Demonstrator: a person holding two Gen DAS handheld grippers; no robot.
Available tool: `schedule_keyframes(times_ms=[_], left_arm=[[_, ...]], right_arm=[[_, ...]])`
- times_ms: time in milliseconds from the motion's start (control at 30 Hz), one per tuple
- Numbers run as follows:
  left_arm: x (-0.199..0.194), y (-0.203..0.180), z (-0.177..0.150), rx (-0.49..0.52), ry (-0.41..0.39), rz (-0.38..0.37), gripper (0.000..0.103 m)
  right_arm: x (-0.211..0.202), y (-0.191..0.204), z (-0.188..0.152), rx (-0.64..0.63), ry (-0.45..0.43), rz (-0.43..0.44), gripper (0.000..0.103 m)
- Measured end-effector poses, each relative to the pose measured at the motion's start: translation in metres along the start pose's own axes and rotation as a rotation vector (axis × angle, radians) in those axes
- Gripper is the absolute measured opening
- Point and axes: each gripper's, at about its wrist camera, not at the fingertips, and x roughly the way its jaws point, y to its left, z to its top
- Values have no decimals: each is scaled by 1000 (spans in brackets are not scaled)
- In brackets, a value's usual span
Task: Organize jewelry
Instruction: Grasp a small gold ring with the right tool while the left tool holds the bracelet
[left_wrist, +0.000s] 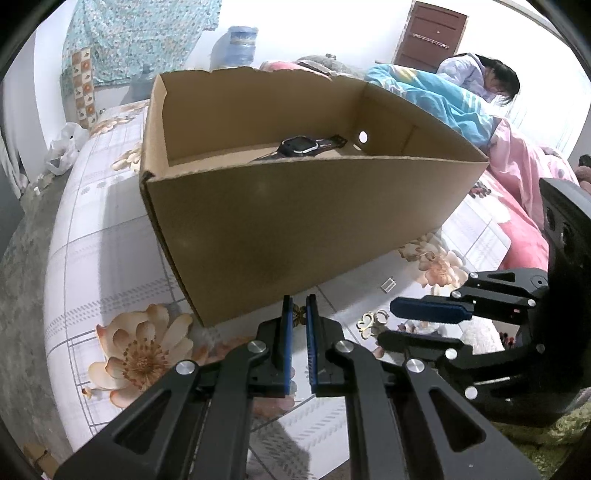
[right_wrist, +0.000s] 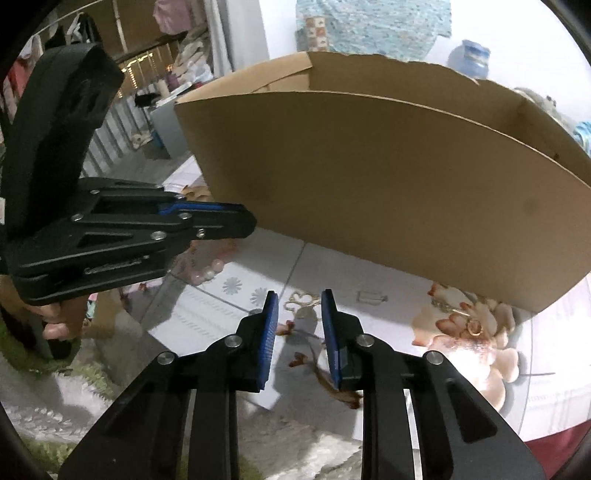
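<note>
Jewelry: a small gold piece (left_wrist: 298, 314) is clamped between the left gripper (left_wrist: 298, 301) pads. Right gripper (right_wrist: 300, 300), jaws partly apart, hovers over a gold clover ornament (right_wrist: 301, 300) on the bedsheet (right_wrist: 236, 306), touching nothing.

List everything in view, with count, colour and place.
Box: one, brown cardboard, open, on the sheet.
Watch: one, black, inside the box.
Brooch: one, gold, on the sheet just past the right gripper's tips.
Ring: one, gold, on the sheet near the box.
Clip: one, pale, on the sheet by the box.
Beads: one string, pinkish white, on the sheet.
Sheet: one, white with flowers.
Jug: one, blue, behind the box.
Person: one, lying beyond the box.
Left gripper: black, blue pads, shut on a small gold piece.
Right gripper: black, blue pads, open.
</note>
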Motion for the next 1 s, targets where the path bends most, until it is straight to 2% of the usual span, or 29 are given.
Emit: schedule_keyframes(times_ms=[267, 333, 633, 767, 1000], left_arm=[[4, 5, -1, -15, 12, -6, 6], [4, 6, -1, -19, 14, -7, 6], [7, 8, -1, -25, 20, -14, 6], [7, 8, -1, -21, 20, -17, 6], [7, 8, -1, -22, 22, -16, 6]], right_arm=[[9, -14, 4, 52, 36, 19, 24], [17, -20, 17, 59, 38, 13, 24], [4, -36, 6, 84, 20, -13, 23], [10, -29, 5, 59, 29, -37, 16], [18, -15, 9, 9, 21, -95, 14]])
